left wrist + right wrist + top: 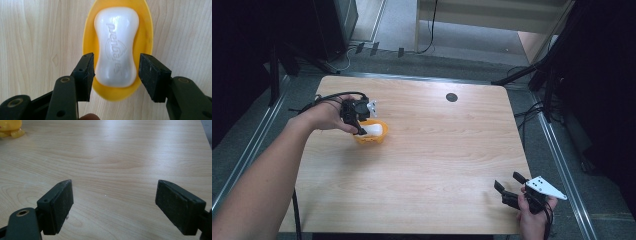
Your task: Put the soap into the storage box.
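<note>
A white bar of soap [116, 45] lies in a yellow oval dish [147, 37] on the wooden table. In the high view the dish [372, 138] sits at the table's left of middle, with the soap [373, 130] inside it. My left gripper [116, 72] points down over the soap's near end and is open. Its pads [86, 75] stand on either side of the bar; the left pad is at the soap's edge and a thin gap shows on the right. My right gripper [507, 180] rests near the front right corner, open wide over bare wood [113, 200].
The wooden table [437, 150] has a small dark round hole [451, 97] near its far edge. The yellow dish [10, 127] appears at the top left corner of the right gripper view. Dark stands and cables surround the table on the floor.
</note>
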{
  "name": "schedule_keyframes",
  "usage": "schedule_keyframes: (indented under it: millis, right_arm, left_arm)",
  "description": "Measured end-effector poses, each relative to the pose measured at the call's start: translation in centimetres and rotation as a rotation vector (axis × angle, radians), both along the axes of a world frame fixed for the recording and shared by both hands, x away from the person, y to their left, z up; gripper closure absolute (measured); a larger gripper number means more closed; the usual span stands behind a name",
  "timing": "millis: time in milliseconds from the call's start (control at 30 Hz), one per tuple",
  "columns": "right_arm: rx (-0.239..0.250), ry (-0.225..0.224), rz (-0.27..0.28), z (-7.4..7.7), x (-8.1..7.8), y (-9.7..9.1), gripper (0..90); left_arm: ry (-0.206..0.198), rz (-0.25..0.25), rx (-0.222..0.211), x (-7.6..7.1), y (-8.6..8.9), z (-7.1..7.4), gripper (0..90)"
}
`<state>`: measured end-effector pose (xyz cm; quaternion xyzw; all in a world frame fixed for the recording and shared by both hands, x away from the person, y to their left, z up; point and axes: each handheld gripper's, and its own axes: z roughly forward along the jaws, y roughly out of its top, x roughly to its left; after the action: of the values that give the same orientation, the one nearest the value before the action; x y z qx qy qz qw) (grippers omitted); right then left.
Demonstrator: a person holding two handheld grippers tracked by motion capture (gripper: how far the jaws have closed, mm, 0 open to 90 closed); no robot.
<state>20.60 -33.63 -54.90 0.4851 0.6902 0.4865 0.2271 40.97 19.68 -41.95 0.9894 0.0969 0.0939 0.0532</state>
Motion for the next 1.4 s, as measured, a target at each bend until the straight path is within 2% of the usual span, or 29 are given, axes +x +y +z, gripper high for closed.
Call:
schedule_keyframes:
  millis: [267,367,467,633,967,1167,1333,1400]
  right_arm:
    - [-0.005,0.002,-0.001,0.0,0.0,0.0,15.9]
    - [-0.009,0.003,0.000,0.0,0.0,0.1,15.9]
    - [-0.009,0.003,0.000,0.0,0.0,0.1,15.9]
    - [-0.009,0.008,-0.001,0.0,0.0,0.1,15.9]
    - [-0.009,0.007,0.000,0.0,0.0,0.2,15.9]
    - [-0.014,0.007,0.000,0.0,0.0,0.2,15.9]
    - [-0.014,0.007,-0.001,0.0,0.0,0.2,15.9]
    - [-0.017,0.005,0.000,0.0,0.0,0.2,15.9]
  left_arm:
    - [-0.009,0.028,-0.035,-1.2,1.8,0.3,46.7]
    - [0.003,0.040,-0.033,-1.8,2.4,0.2,46.0]
    - [0.015,0.052,-0.050,-2.3,3.0,0.1,45.2]
    - [0.027,0.054,-0.036,-3.2,3.7,0.0,44.9]
    - [0.025,0.061,-0.051,-5.1,4.8,-0.8,41.8]
    - [0.029,0.086,-0.078,-6.3,5.3,-1.9,39.4]
    - [-0.002,0.106,-0.121,-7.7,5.7,-2.6,34.4]
    - [-0.027,0.124,-0.156,-8.7,5.8,-3.2,32.1]
